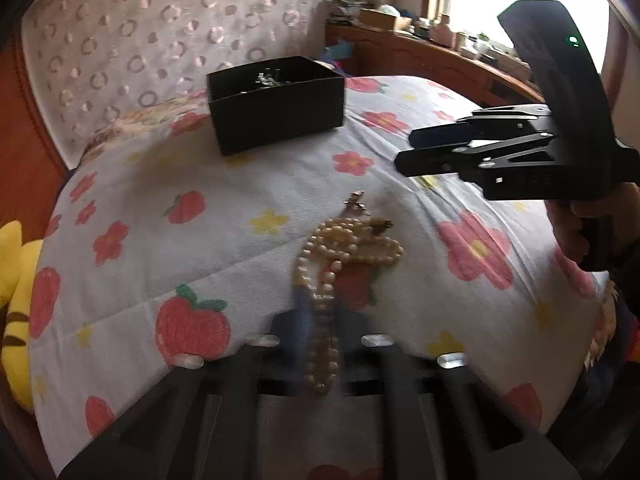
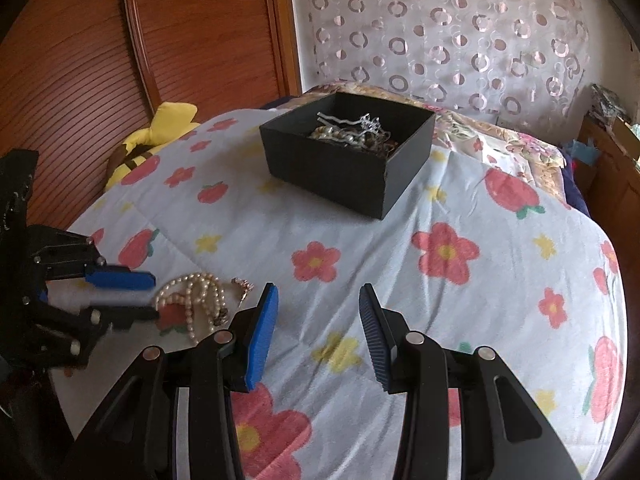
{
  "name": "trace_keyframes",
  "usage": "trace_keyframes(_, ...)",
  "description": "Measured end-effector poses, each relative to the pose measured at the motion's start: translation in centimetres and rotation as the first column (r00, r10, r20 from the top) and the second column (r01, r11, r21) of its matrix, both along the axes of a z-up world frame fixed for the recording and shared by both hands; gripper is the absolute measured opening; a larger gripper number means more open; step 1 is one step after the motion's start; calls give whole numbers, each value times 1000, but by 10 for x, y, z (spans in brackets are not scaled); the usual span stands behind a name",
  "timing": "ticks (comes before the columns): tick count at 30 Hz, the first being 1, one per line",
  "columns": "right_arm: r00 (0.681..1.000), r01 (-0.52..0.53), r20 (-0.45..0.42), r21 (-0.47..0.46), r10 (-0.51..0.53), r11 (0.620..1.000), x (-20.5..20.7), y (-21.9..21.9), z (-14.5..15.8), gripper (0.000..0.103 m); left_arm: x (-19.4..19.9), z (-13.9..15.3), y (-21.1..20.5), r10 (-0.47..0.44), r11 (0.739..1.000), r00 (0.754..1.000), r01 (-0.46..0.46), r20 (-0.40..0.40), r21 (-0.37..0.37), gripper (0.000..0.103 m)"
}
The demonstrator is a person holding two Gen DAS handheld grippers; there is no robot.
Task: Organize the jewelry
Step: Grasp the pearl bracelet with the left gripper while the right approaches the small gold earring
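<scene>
Lying nearer than the black box: a pearl necklace, heaped loosely on the flowered quilt of the bed, well short of the box and apart from it.
Beside the heap, on its box side: a small metal piece, too small to tell what it is.
Black box: open at the top and sitting on the quilt towards the headboard, with silver and beaded pieces piled inside.
Left tongs: clenched narrowly on one strand of the pearl necklace that trails away from the box. The view is blurred there.
Right tongs: released, blue pads standing well apart with only quilt between them. They sit on the near side of the box, just beside the pearl heap.
Hand: wrapped around the handle of the right tongs.
Yellow plush toy: at the quilt's edge, off to the left of the box.
</scene>
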State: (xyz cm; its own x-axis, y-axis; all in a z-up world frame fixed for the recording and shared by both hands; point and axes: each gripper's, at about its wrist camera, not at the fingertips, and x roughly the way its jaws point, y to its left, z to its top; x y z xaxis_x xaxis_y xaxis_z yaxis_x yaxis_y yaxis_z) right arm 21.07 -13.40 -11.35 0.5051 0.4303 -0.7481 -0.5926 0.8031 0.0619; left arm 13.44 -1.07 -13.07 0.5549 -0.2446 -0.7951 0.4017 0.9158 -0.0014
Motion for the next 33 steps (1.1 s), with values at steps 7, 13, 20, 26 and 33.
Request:
trace_keyframes(7, 997, -71, -38, 24, 72, 997, -9, 24, -4, 45, -5, 31, 22, 50, 998, 995, -46, 89, -47, 4)
trace_keyframes(13, 994, -90, -61, 7, 90, 996, -7, 43, -12, 45, -9, 69, 56, 137, 983, 977, -115, 163, -141, 4)
trace_keyframes(20, 994, -89, -59, -8, 88, 996, -3, 50, -13, 37, -18, 101, 83, 188, 971, 956, -146, 226, -189, 4)
trace_keyframes(26, 996, -68, -58, 8, 68, 998, -1, 46, -10, 29, -23, 113, 93, 210, 968, 945, -165, 251, -191, 4)
trace_keyframes(33, 996, -81, -31, -53, 79, 995, -3, 54, -14, 29, -24, 106, 100, 231, 963, 945, -187, 233, -196, 4)
